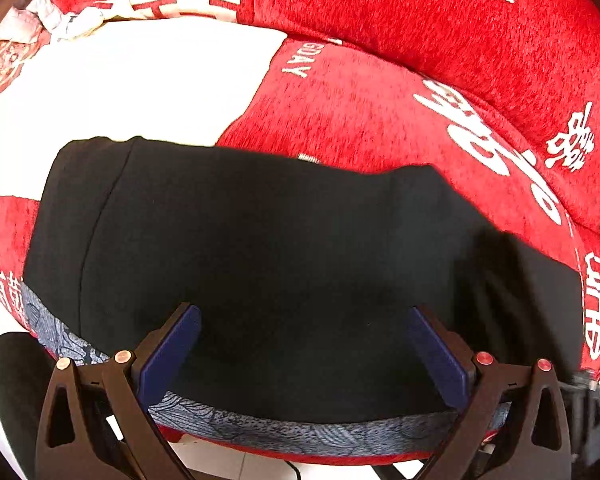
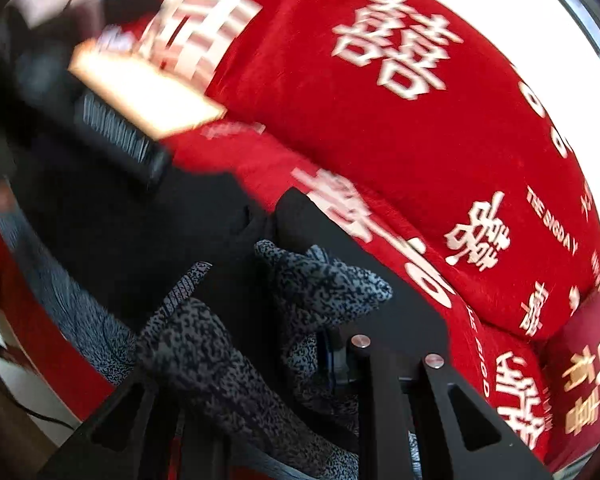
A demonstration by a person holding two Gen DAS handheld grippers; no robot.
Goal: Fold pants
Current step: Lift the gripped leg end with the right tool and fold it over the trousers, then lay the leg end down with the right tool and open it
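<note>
Pants (image 1: 260, 260), black soft fabric with a grey-patterned lining, are lying flat on the red plush sofa (image 1: 380, 120). Left gripper (image 1: 304, 344) is hovering spread and empty; right gripper (image 2: 300, 320) is pinching a limp, bunched patterned edge, probably light and floppy.

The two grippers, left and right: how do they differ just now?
The left gripper stands open, its blue fingers wide apart over the black pants with nothing pinched; the right gripper is shut on a bunch of the pants' grey patterned fabric. The left view is fairly sharp, the right view motion-blurred. Both are black-framed and point down at the same pants on the red bedding.
</note>
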